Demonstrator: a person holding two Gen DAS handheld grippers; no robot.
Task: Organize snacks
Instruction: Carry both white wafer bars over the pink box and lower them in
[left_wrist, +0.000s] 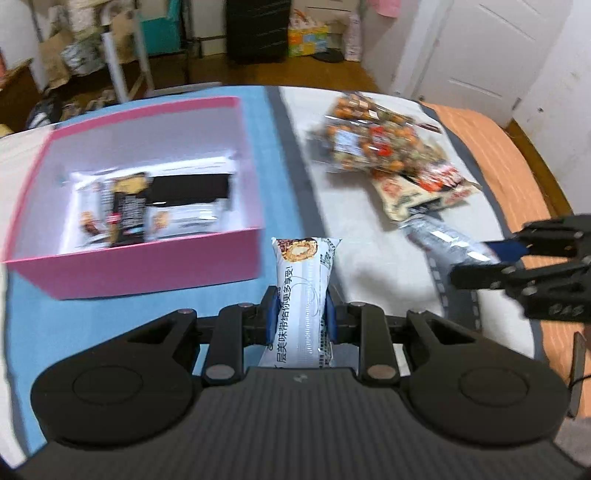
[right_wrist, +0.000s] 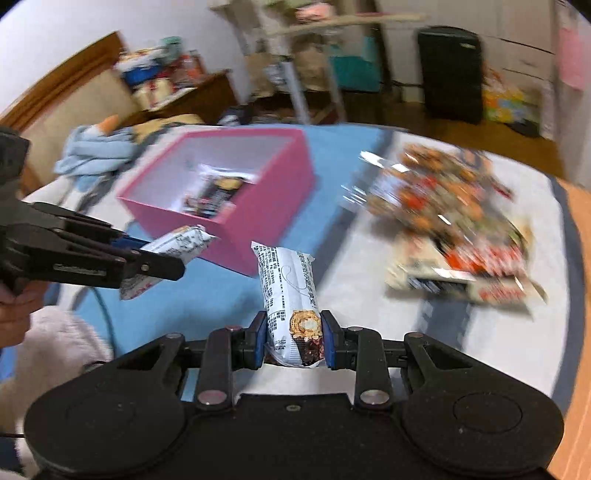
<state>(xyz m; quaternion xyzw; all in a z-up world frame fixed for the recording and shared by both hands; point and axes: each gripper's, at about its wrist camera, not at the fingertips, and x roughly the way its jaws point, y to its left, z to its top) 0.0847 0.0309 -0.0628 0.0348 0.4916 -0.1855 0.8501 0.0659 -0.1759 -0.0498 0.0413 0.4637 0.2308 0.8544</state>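
My left gripper (left_wrist: 300, 319) is shut on a white snack bar packet (left_wrist: 301, 295), held just right of the near corner of the pink box (left_wrist: 147, 269). The box holds several white and black packets (left_wrist: 147, 206). My right gripper (right_wrist: 293, 338) is shut on another white snack bar packet (right_wrist: 290, 291), held above the blue cloth in front of the box (right_wrist: 266, 206). In the left wrist view the right gripper (left_wrist: 495, 258) shows at the right with its packet (left_wrist: 447, 240). In the right wrist view the left gripper (right_wrist: 155, 258) shows at the left with its packet (right_wrist: 177, 243).
A pile of snack bags (left_wrist: 388, 147) lies on the white cloth to the right of the box, also in the right wrist view (right_wrist: 454, 229). A blue cloth (left_wrist: 74, 332) lies under the box. An orange surface (left_wrist: 498, 155) borders the right edge. Room clutter stands behind.
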